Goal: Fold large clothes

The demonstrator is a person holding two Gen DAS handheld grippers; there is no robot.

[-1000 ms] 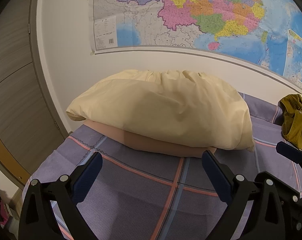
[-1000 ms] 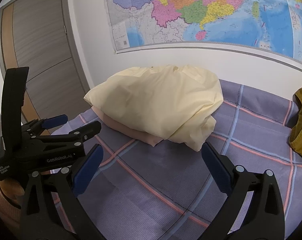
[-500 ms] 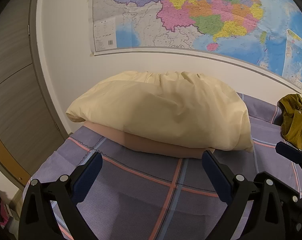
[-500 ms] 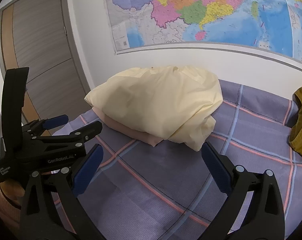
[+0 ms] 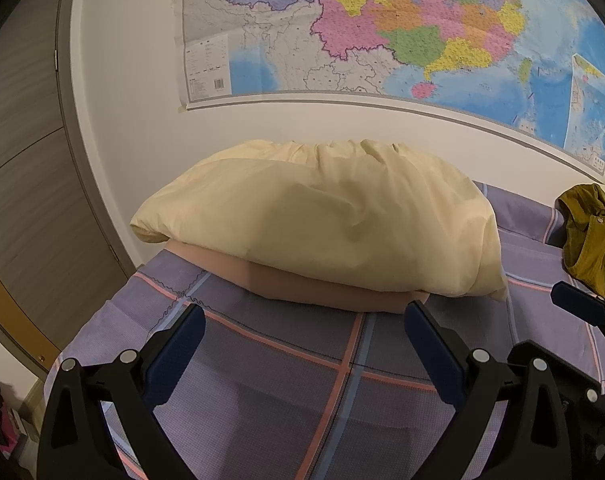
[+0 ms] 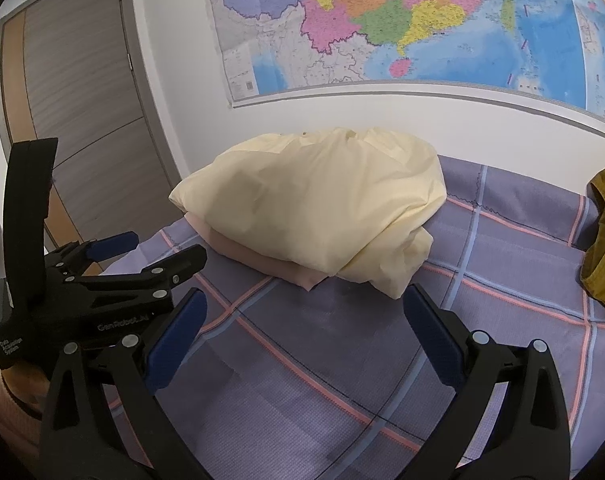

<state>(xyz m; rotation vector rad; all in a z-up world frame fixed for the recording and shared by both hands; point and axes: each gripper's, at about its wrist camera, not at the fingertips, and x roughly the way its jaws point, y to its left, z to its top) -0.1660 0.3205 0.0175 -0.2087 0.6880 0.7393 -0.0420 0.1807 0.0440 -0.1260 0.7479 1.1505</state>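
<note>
Nearest, the left gripper (image 5: 302,334) and right gripper (image 6: 304,312) both hover empty with jaws spread wide over the purple plaid bedsheet (image 5: 286,368). Farther back, a crumpled olive-green garment (image 5: 588,240) lies near the wall, right of the cream pillow (image 5: 322,228) stacked on a pink pillow (image 5: 322,290).

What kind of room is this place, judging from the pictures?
Most likely a bedroom in a home. A bed with a purple checked sheet fills the foreground, folded bedding or clothes in cream and pink lie piled on it, and a large wall map hangs above, beside a wooden door.
</note>
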